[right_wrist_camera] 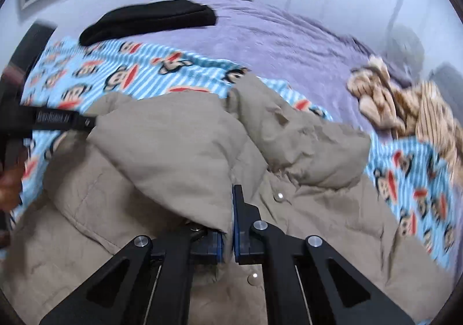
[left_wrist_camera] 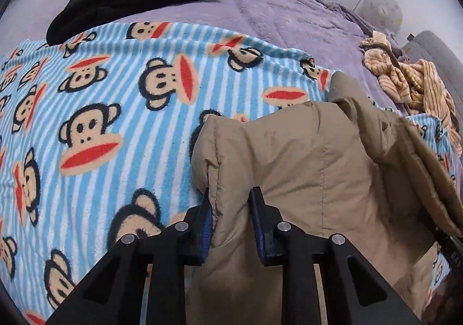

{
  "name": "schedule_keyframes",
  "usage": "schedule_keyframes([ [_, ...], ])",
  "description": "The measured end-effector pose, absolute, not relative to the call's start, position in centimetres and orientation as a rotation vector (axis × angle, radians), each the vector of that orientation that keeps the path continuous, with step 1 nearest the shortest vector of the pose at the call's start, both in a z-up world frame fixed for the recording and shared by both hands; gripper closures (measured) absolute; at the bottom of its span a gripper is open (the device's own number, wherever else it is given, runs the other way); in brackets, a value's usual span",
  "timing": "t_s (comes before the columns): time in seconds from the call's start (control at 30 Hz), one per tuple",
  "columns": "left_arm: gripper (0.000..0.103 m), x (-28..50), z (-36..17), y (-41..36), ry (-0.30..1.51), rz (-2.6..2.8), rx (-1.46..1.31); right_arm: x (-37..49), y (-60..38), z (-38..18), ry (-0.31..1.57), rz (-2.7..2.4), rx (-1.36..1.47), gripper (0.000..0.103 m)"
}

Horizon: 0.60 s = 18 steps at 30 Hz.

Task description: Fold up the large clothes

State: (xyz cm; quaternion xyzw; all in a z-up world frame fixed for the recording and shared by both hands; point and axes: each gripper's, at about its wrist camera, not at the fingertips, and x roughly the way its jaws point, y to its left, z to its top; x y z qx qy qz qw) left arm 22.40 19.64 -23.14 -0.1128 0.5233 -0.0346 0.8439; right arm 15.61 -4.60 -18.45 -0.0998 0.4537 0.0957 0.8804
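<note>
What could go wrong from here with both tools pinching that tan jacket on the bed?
1. The left tool grips only a puffy edge of the tan jacket; the padded fabric may slip out when pulled.
2. The right tool pinches a thin fold, so the bunched jacket could fold unevenly.
3. Dragging it may ruck the monkey blanket or catch the striped garment.

White lettering is seen on the left gripper [right_wrist_camera: 58, 119] at nine o'clock; it is too blurred to be read.
</note>
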Motion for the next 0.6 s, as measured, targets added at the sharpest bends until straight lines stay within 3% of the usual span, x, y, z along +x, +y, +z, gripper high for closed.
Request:
schedule_keyframes([
  [0.2, 0.077, 22.7, -23.6, 18.4, 1.12, -0.044, -0.152, 14.5, -17.6, -22.6, 1.104, 0.074, 0.439, 0.097],
  [0.27, 0.077, 22.4, -22.7, 18.3, 1.112, -0.006, -0.108, 13.6, -19.9, -24.9, 1.175, 0.038, 0.552, 0.091],
  [0.3, 0.077, 22.2, -22.1, 18.2, 1.102, 0.008, -0.089, 13.1, -20.9, -25.6, 1.197, 0.036, 0.617, 0.082],
  [0.4, 0.077, 20.9, -19.6, 18.8, 1.041, 0.031, -0.061, 11.2, -22.6, -24.7, 1.185, -0.02, 0.634, 0.068],
  [0.6, 0.077, 18.8, -20.3, 17.4, 1.092, 0.003, -0.041, 9.9, -23.6, -19.1, 0.996, -0.06, 0.473, 0.068],
])
